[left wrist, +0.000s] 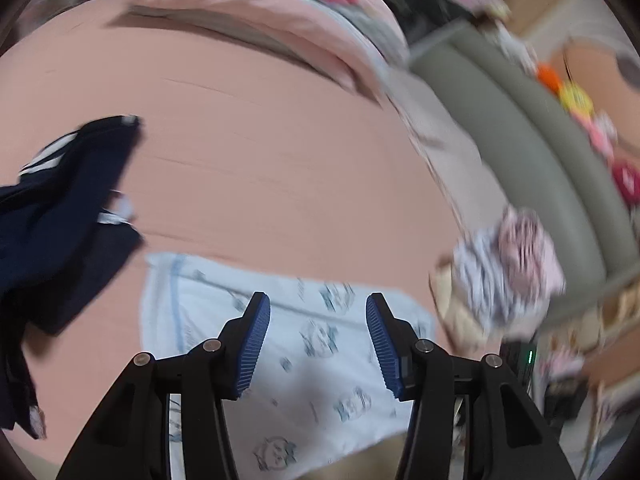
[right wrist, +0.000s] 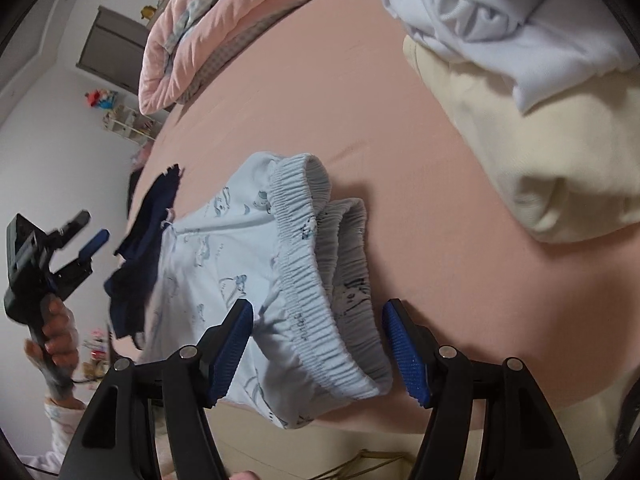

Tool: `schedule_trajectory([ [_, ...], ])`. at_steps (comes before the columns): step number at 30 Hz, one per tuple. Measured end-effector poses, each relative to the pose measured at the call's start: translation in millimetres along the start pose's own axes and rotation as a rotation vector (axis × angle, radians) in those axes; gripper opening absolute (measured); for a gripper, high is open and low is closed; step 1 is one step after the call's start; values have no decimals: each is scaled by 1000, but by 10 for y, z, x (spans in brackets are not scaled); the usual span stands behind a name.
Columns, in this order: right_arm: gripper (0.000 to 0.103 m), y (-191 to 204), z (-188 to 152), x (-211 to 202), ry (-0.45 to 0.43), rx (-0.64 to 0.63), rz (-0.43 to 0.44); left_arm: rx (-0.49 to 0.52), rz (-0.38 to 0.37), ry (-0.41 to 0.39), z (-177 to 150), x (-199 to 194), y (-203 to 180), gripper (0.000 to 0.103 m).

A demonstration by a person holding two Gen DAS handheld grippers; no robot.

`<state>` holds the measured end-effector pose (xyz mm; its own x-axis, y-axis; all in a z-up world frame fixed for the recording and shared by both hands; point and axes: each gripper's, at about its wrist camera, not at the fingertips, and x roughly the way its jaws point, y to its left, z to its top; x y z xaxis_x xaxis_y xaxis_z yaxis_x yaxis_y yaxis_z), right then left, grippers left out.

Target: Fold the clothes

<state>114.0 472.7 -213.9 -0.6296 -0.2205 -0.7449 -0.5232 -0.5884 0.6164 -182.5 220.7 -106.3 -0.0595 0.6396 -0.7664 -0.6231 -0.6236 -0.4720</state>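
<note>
Both claws spread, pinching nothing: left claw (left wrist: 318, 340) view blurred; pale blue shorts (right wrist: 256, 280) overhang the bed edge

No readable text; print on the light-blue pants (right wrist: 224, 280) is illegible.

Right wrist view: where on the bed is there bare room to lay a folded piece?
The widest bare stretch of pink sheet lies between the light blue shorts, the pink quilt and the cream and white pile. The near edge is crowded: shorts and navy garment lie close together there.
</note>
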Motion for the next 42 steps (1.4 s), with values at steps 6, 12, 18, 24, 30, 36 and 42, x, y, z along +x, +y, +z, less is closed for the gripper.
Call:
schedule_trajectory([
  [6, 71, -66, -15, 35, -14, 55, 61, 55, 0, 91, -254, 308, -217, 47],
  [12, 71, -179, 110, 68, -24, 136, 142, 71, 50, 163, -540, 442, -139, 47],
  [18, 71, -255, 225, 149, -75, 265, 196, 35, 83, 173, -723, 368, -22, 47],
  [24, 52, -192, 184, 165, -162, 276, 143, -39, 136, 189, -928, 213, 260, 47],
  [30, 24, -143, 142, 180, -211, 244, 72, -172, 124, 181, -1249, -22, 644, 47],
  [36, 16, 300, 89, 75, -298, -8, -79, -266, 65, 174, -1371, -204, 786, 47],
  [42, 14, 1064, -160, 37, -405, -466, -347, -208, 109, 186, -1350, -233, 694, 47],
])
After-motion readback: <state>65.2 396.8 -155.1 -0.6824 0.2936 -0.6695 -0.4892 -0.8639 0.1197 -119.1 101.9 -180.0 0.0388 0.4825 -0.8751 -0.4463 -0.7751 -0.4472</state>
